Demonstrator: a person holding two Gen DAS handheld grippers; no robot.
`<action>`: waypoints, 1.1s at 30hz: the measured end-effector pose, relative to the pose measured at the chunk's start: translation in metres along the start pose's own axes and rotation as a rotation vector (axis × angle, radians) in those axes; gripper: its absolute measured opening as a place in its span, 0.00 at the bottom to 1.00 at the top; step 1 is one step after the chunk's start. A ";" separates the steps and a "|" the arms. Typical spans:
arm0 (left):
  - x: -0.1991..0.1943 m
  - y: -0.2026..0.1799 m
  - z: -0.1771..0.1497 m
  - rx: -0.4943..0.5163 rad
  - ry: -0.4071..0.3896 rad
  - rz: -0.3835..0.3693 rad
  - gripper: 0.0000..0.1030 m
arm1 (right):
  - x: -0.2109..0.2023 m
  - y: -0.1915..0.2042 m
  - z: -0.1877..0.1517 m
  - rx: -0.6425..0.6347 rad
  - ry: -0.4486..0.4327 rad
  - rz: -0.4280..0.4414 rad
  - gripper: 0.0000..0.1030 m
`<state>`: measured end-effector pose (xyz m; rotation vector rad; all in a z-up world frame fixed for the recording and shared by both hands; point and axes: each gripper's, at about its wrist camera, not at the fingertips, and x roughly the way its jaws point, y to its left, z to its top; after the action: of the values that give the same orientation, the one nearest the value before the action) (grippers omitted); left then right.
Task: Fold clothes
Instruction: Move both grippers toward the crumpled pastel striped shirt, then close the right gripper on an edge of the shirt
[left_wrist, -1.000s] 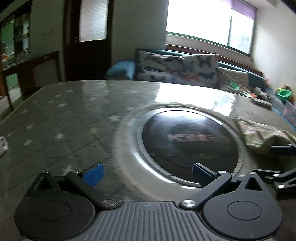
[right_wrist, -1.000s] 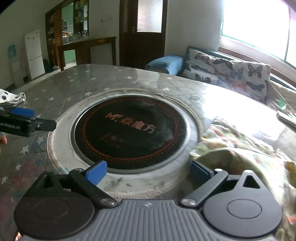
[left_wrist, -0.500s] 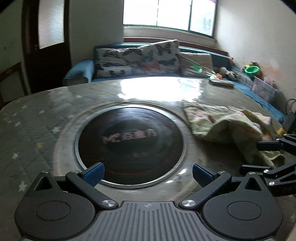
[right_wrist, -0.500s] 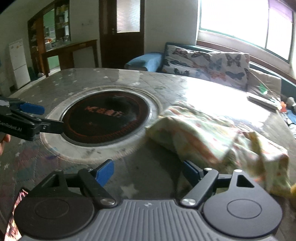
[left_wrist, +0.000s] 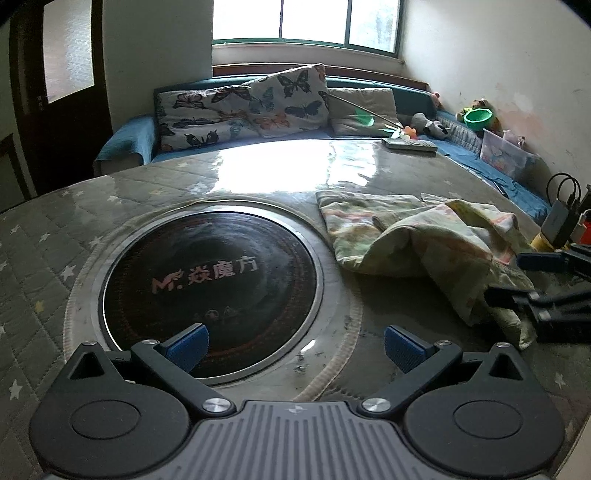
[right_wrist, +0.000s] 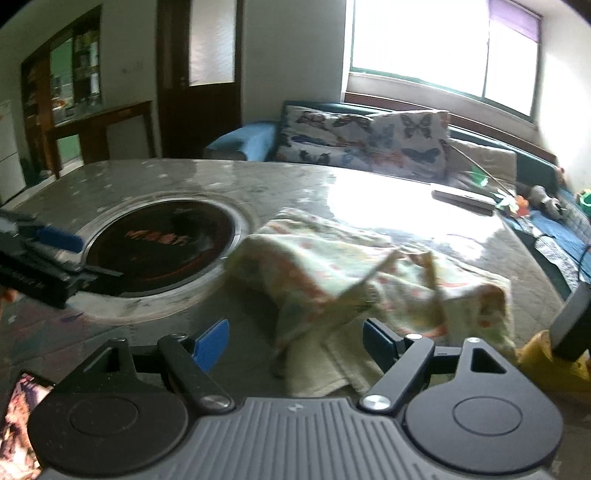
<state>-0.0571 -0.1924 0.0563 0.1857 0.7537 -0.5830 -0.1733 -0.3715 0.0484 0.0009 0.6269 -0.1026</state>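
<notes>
A crumpled pale yellow-green patterned garment (left_wrist: 424, 240) lies on the round table, right of the black round cooktop (left_wrist: 210, 284). It also shows in the right wrist view (right_wrist: 369, 273), straight ahead. My left gripper (left_wrist: 295, 345) is open and empty, over the cooktop's near rim. My right gripper (right_wrist: 295, 339) is open and empty, its jaws wide at the garment's near edge. The right gripper also shows at the right edge of the left wrist view (left_wrist: 546, 280), beside the garment.
The table has a grey star-patterned quilted cover (left_wrist: 44, 258). A remote (left_wrist: 408, 144) lies at the far edge. A sofa with butterfly cushions (left_wrist: 251, 107) stands behind. A yellow thing (right_wrist: 546, 362) and a dark device sit right of the garment.
Both views have swung right, from the cooktop toward the garment. My right gripper has come up to the garment's near edge. Both grippers have stayed open.
</notes>
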 end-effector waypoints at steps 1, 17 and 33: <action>0.001 0.000 0.000 0.003 0.003 0.001 1.00 | 0.003 -0.004 0.001 0.012 0.002 -0.007 0.75; 0.004 0.014 0.003 0.004 0.000 0.036 1.00 | 0.054 -0.020 -0.001 0.104 0.077 0.061 0.27; -0.001 -0.039 0.037 0.166 -0.089 -0.072 1.00 | 0.041 0.057 -0.013 -0.103 0.037 0.167 0.24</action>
<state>-0.0575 -0.2381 0.0856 0.2852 0.6281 -0.7180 -0.1426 -0.3178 0.0118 -0.0443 0.6661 0.0911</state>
